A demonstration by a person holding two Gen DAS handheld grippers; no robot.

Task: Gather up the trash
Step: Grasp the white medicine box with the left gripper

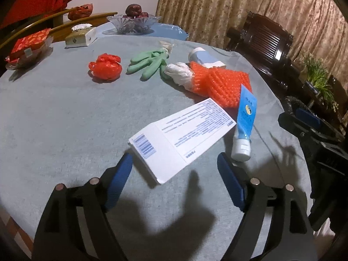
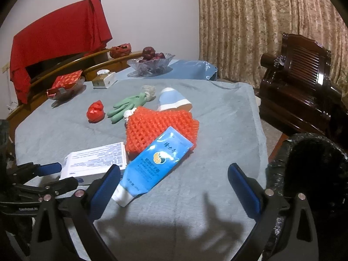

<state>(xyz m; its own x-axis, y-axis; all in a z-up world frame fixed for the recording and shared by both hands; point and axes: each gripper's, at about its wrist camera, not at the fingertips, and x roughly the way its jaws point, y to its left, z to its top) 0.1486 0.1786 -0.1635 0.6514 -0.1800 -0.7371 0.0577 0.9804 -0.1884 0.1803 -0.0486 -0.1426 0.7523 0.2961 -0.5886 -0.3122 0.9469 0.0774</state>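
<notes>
At the far left of the grey-blue tablecloth (image 1: 54,113) a clear dish holds a red patterned packet (image 1: 29,43), and just right of it stands a tissue box (image 1: 80,35). Behind them, toward the curtain, a cut-glass bowl (image 1: 133,22) carries dark red fruit. Further in lies a crumpled red plastic bag (image 1: 105,66), then a green rubber glove (image 1: 150,62) with a wad of pale tissue at its cuff, then a white glove (image 1: 179,72) touching the orange foam net (image 1: 219,82). A light blue paper cup (image 1: 204,58) lies on its side behind the net.

The left gripper (image 1: 175,165) hovers with its blue-padded fingers spread wide and nothing between them. The near end of the white printed box (image 1: 180,137) sits just ahead of the gap, its corner close to the left pad; whether they touch cannot be told. Just right of the box, the blue tube (image 1: 244,121) lies cap toward the camera, its flat end resting on the net.

In the right wrist view, the right gripper (image 2: 174,178) is also wide open and empty, its left pad beside the tube's (image 2: 154,163) white cap. The box (image 2: 95,163) lies to the tube's left with the left gripper (image 2: 46,174) at its near end. At the far right, off the table edge, stands a bin lined with a black bag (image 2: 313,174), and beyond it a dark wooden chair (image 2: 302,91).
</notes>
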